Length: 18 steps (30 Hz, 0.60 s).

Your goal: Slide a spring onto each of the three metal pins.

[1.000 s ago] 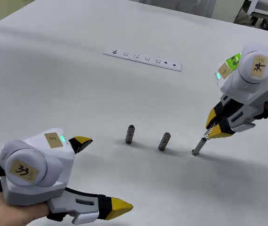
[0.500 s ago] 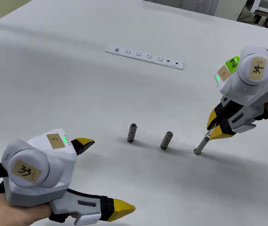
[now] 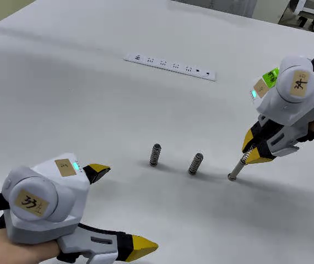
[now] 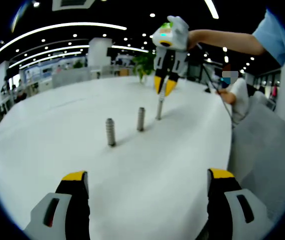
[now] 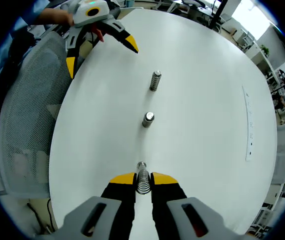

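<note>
**Head view:** your right claw [image 3: 250, 153] is on the right side of the tabletop [image 3: 63, 82], clenched on a spring [image 3: 245, 158], tips pointing down-left. The spring sits at the top end of the third pin [image 3: 234, 172], which leans. Can't tell how far on it is. Left of it stand the mid pin [image 3: 195, 163] and the left pin [image 3: 155, 154], upright and both coil-covered. A power strip [image 3: 169, 65] lies far behind them. Your left claw [image 3: 123, 208] is near-left, released, jaws wide apart w/ nothing btwn them, well apart from the pins.

**Left gripper view:** the left claw [image 4: 147, 175] is spread over bare tabletop [image 4: 42, 130]. Ahead in a row are the left pin [image 4: 110, 132], mid pin [image 4: 141, 119] and third pin [image 4: 159, 107], w/ the right claw [image 4: 163, 86] just above the last.

**Right gripper view:** the right claw [image 5: 143, 179] pinches the spring [image 5: 142, 181] btwn its yellow tips. The third pin [image 5: 141, 165] pokes out just beyond. The mid pin [image 5: 148, 119] and left pin [image 5: 155, 80] line up farther on. The left claw [image 5: 101, 55] is at the far end, released. A mesh chair [image 5: 27, 125] sits off the tabletop edge.
</note>
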### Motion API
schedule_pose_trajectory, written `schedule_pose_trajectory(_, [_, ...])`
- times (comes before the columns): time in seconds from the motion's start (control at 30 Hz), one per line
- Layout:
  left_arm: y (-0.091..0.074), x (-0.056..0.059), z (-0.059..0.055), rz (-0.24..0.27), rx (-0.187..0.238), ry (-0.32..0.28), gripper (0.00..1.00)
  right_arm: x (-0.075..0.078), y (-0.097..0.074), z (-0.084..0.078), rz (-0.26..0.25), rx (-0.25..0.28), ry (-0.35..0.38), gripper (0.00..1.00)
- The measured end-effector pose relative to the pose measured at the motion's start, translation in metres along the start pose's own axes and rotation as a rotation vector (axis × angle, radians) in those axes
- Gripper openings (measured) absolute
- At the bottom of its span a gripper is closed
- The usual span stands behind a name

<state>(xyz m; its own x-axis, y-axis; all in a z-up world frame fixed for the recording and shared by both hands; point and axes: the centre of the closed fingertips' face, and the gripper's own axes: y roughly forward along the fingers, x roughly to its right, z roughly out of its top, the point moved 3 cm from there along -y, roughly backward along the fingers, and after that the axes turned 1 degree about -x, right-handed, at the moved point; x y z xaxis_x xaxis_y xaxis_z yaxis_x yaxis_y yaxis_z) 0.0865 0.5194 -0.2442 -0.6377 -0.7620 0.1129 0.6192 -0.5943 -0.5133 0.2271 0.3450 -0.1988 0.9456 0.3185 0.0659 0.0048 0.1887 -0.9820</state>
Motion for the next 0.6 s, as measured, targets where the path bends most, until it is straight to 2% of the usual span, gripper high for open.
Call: schedule_pose_trajectory(0.6, [0.0012, 0.0008, -0.0003, -0.006, -0.003, -0.006, 1.00, -0.0045, 0.0046, 0.0001, 0.001, -0.010, -0.009, 0.13])
